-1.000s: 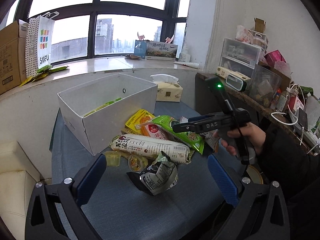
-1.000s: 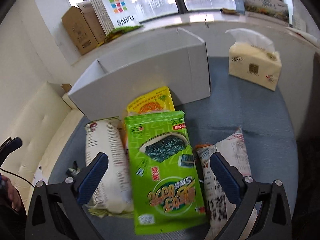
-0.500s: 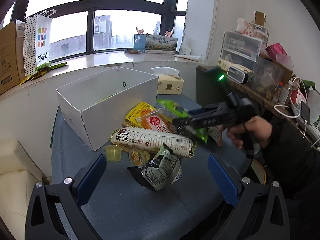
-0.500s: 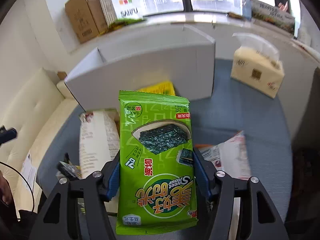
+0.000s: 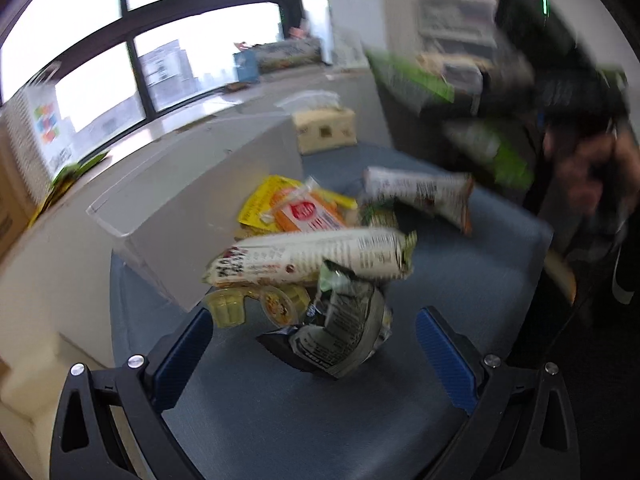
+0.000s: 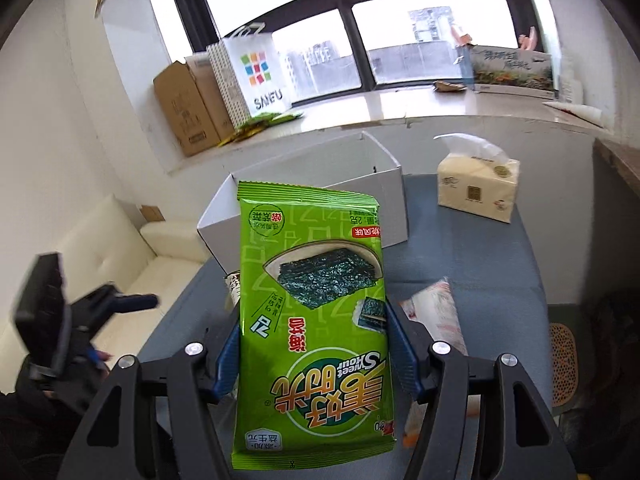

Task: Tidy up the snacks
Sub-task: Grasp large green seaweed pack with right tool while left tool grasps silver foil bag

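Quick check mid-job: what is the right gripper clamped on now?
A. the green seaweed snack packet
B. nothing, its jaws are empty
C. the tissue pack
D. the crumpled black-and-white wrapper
A: in the right wrist view the right gripper has both blue pads pressed on the sides of the green seaweed snack packet, held up in front of the white box.

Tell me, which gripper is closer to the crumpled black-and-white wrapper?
Left. The left gripper hovers open right over the crumpled wrapper; the right gripper is lifted away, clamping the green seaweed packet.
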`<state>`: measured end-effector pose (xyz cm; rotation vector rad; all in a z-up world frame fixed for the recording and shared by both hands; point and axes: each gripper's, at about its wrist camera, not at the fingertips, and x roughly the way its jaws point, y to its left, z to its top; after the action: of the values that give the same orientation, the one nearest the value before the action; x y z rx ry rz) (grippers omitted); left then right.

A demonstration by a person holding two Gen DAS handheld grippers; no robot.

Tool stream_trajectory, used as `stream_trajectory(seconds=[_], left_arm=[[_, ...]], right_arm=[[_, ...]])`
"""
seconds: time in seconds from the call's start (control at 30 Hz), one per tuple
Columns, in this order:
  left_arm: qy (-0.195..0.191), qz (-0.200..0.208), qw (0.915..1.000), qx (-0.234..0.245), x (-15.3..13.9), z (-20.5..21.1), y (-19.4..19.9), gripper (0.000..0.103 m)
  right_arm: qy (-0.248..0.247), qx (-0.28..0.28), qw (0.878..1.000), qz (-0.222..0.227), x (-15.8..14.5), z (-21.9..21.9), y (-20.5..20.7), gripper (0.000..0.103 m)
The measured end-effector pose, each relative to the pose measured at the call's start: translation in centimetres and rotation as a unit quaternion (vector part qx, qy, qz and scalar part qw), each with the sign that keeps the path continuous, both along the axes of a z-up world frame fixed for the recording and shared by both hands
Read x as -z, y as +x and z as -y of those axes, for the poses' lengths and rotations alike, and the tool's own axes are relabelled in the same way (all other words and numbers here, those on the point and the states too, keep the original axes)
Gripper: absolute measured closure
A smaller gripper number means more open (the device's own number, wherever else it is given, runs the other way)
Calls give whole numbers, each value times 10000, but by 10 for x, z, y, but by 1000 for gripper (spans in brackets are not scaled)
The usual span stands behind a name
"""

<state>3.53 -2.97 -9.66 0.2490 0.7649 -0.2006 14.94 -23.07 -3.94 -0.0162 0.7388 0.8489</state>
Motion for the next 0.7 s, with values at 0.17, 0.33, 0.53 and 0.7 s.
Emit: stream_trajectory(seconds=[0.17, 0.33, 0.53, 0.7], left_arm=[[465, -559, 9970, 276, 34, 10, 20, 0], [599, -619, 9958, 307, 47, 11, 30, 1], [-204, -795, 9961, 308, 40, -9, 27, 47], [-1321, -558, 9896, -128, 22, -49, 5, 47]], right_arm=[[190, 101, 9998, -44, -2, 20, -13, 35], [136, 123, 9997, -159, 7, 25, -16, 35], [111, 90, 9995, -286, 18, 22, -18, 35], [154, -5, 9995, -266, 20, 16, -23, 35]])
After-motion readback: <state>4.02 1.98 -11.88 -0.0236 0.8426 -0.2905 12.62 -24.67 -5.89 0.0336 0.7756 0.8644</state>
